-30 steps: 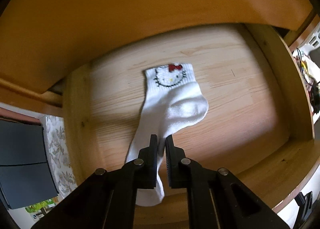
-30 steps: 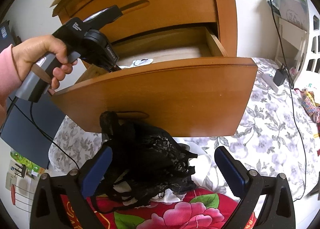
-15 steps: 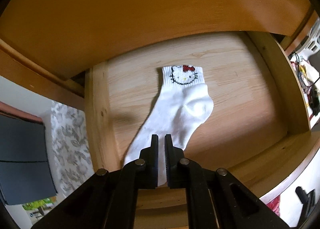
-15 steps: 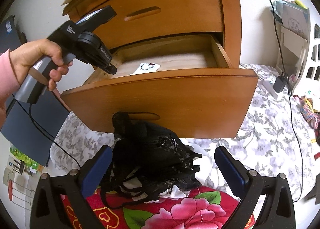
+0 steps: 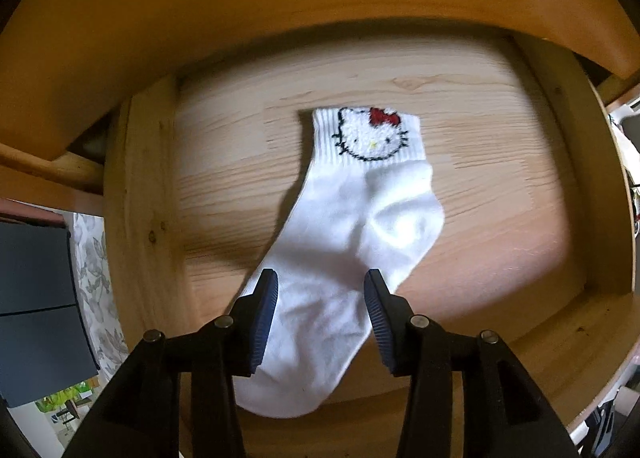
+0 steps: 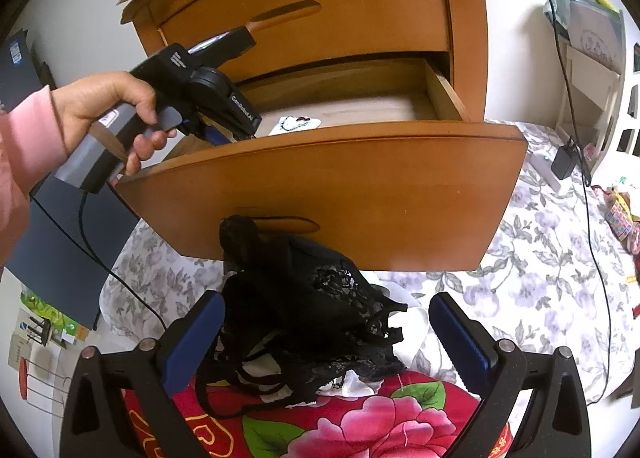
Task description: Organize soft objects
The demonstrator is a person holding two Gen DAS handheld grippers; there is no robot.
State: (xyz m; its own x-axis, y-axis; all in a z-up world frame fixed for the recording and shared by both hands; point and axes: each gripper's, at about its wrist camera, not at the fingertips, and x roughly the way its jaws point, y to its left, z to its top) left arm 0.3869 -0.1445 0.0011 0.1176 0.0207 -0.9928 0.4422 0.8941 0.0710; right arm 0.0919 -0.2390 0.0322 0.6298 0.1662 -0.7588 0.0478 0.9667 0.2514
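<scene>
A white sock point(image 5: 360, 218) with a cat face and a red bow on its cuff lies flat on the floor of the open wooden drawer point(image 5: 140, 178). My left gripper point(image 5: 318, 286) points straight down over the sock's foot. Its jaws are opening, and the sock lies between them with the pads off it. In the right wrist view the sock's cuff point(image 6: 296, 124) shows above the drawer front point(image 6: 340, 194). My right gripper point(image 6: 326, 314) stands wide open in front of the drawer, with a heap of black lace garments point(image 6: 304, 298) between its fingers, untouched.
The black heap rests on a red floral cloth point(image 6: 360, 418) over a grey flowered bedsheet point(image 6: 540, 258). A shut upper drawer point(image 6: 320, 10) overhangs the open one. A hand point(image 6: 108, 106) in a pink sleeve holds the left tool. Cables and a charger point(image 6: 564, 162) lie to the right.
My left gripper was shut on the sock's foot; it has sunk into the drawer and its jaws have parted, leaving the sock flat. My right gripper has not moved.
</scene>
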